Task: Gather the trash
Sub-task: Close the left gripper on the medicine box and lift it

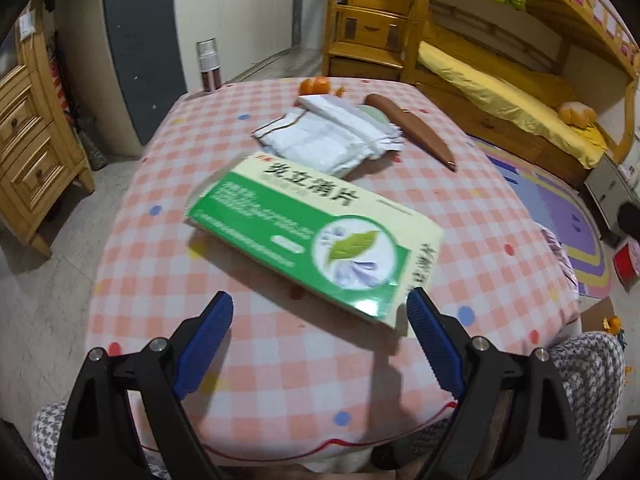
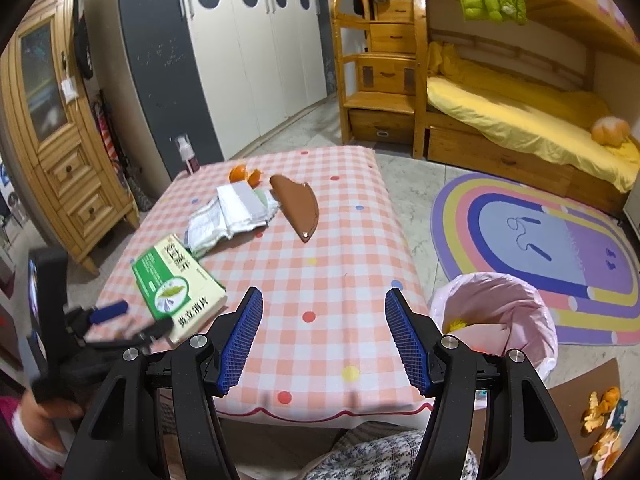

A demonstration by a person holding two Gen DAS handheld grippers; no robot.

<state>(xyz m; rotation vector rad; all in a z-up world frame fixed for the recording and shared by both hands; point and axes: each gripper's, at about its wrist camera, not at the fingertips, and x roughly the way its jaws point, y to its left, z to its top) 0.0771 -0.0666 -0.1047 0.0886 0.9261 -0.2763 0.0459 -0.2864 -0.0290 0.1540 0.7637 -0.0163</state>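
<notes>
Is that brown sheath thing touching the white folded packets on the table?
Apart. In the right wrist view, a strip of checked tablecloth shows between the brown sheath and the white packets.

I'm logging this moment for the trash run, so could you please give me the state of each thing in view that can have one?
Left gripper: open, holding nothing.
Right gripper: open, holding nothing.
Medicine box: closed, lying flat on the table.
Trash bin: open, lined with a pink bag, some scraps inside.
White packets: lying in a loose heap.
Orange peel: torn, loose on the table.
Spray bottle: upright, capped.
</notes>
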